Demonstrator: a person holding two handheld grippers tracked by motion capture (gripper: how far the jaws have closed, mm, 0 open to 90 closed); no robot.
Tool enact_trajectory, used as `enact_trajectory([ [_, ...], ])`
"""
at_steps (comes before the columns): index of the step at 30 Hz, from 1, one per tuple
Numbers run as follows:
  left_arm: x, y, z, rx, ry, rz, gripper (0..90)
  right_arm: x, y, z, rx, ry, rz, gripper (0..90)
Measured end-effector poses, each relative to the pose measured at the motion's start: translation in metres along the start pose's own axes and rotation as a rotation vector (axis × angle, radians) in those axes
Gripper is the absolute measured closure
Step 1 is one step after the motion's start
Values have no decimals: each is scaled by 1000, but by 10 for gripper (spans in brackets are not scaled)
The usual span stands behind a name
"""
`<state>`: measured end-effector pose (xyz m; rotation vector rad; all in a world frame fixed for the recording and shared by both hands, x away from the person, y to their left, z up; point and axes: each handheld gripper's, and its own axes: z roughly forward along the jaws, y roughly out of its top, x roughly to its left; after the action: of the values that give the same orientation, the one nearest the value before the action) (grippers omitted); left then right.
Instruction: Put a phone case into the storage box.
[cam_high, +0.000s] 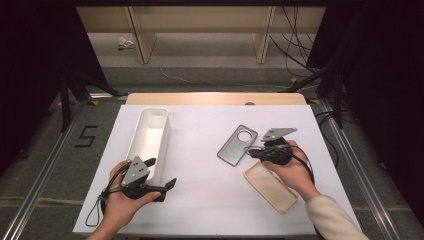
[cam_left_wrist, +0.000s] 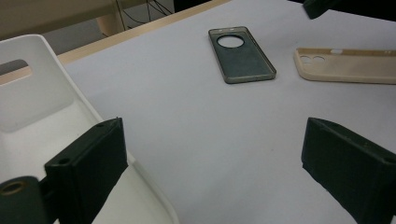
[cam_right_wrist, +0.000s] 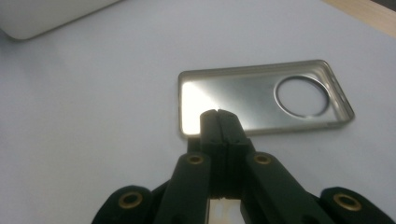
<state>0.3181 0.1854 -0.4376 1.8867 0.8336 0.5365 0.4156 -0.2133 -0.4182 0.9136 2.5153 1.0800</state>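
Two phone cases lie on a white sheet (cam_high: 210, 200) that covers my table; a strip of pale wood shows at the 12 o'clock edge. Beyond it is grey floor, wooden bench legs, loose cables and black drapes on both sides (a "5" is taped on the floor at 9 o'clock).

The grey case (cam_high: 237, 145) is thin, semi-clear and glossy, a rounded rectangle w/ a raised rim and one big round camera hole. In the high view its long axis runs from 7 to 1 o'clock, hole end toward 1, open side up. It sits right of centre, just beside the beige case (cam_high: 270, 186), which is matte, soft-looking, flat, its long axis about 10 to 4 o'clock, near the front-right edge. In the left gripper view two small holes show at one end of it.

My right gripper (cam_right_wrist: 218, 113) has its black jaws pressed together w/ nothing between them; in its own view the tips sit over the rim of the grey case at the end away from the hole. Whether they touch it I can't tell.

My left gripper (cam_high: 162, 175) is at 7 o'clock, jaws wide apart and empty, one over the near end of the white bin (cam_high: 150, 132), a long, smooth plastic tub w/ a handle slot, lengthwise roughly 6 to 12.
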Motion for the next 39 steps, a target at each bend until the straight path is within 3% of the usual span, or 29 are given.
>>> enact_trajectory([
  [4, 1, 0, -1, 1, -2, 0, 62, 3, 21, 35, 68, 20, -30, 900],
  [5, 1, 0, -1, 1, -2, 0, 62, 3, 21, 35, 68, 20, -30, 900],
  [6, 1, 0, -1, 0, -3, 0, 62, 6, 28, 49, 107, 35, -41, 900],
  [9, 0, 0, -1, -1, -4, 1, 62, 10, 32, 62, 141, 42, -58, 900],
  [10, 0, 0, -1, -2, -4, 3, 62, 13, 34, 74, 182, 46, -69, 900],
  [12, 0, 0, -1, -1, -4, 4, 62, 13, 34, 77, 194, 45, -74, 900],
  [13, 0, 0, -1, -3, -5, 4, 62, 14, 34, 85, 236, 48, -77, 900],
  [24, -1, 0, -1, -1, -8, 6, 62, 11, 30, 88, 287, 36, -78, 900],
  [28, 0, 0, -1, -1, -7, 4, 62, 13, 27, 90, 330, 41, -110, 900],
  [30, 0, 0, -1, -1, -7, 5, 62, 13, 27, 90, 331, 41, -112, 900],
  [36, -1, 0, 0, 0, -8, 4, 62, 14, 34, 85, 260, 42, -106, 900],
  [39, 0, 0, 0, 2, -8, 6, 62, 16, 38, 90, 271, 29, -104, 900],
])
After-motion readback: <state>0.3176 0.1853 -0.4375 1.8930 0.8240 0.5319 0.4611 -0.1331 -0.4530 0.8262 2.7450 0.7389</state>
